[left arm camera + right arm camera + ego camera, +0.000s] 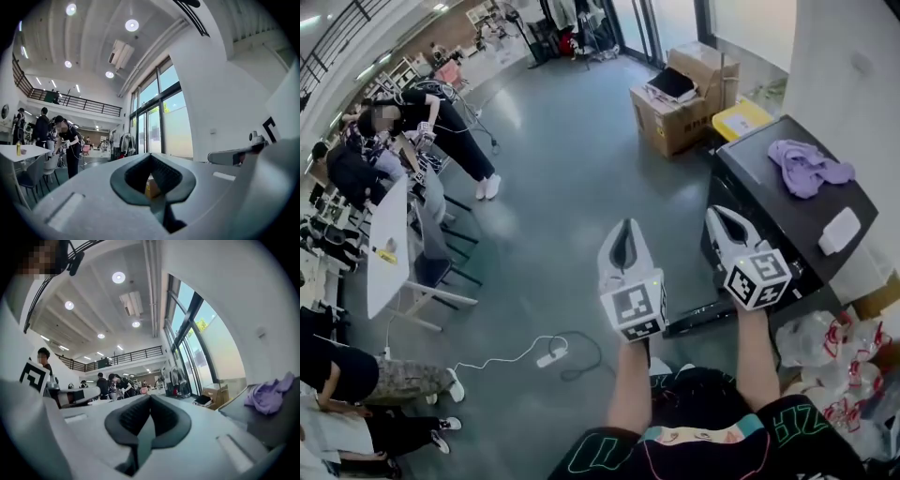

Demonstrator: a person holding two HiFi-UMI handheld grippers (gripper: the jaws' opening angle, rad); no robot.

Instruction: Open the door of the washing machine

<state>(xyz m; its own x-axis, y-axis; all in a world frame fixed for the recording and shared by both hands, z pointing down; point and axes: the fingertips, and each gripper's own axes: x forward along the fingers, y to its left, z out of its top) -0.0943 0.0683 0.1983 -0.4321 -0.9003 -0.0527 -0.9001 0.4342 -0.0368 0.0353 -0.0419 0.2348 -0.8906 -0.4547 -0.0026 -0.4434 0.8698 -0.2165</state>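
The washing machine (769,202) is a black box at the right of the head view, with a purple cloth (806,166) and a small white object (839,231) on its top. Its front faces away from me, so I cannot make out the door. My left gripper (625,228) is held up level over the floor, left of the machine, shut and empty. My right gripper (724,216) is beside it, near the machine's left top edge, also shut and empty. In the right gripper view the purple cloth (269,394) lies to the right of the closed jaws.
Cardboard boxes (684,94) and a yellow bin (741,117) stand beyond the machine. Plastic bags (834,347) lie at its near right. A power strip with its cable (551,356) is on the floor to my left. A white table (389,244), chairs and several people are at the far left.
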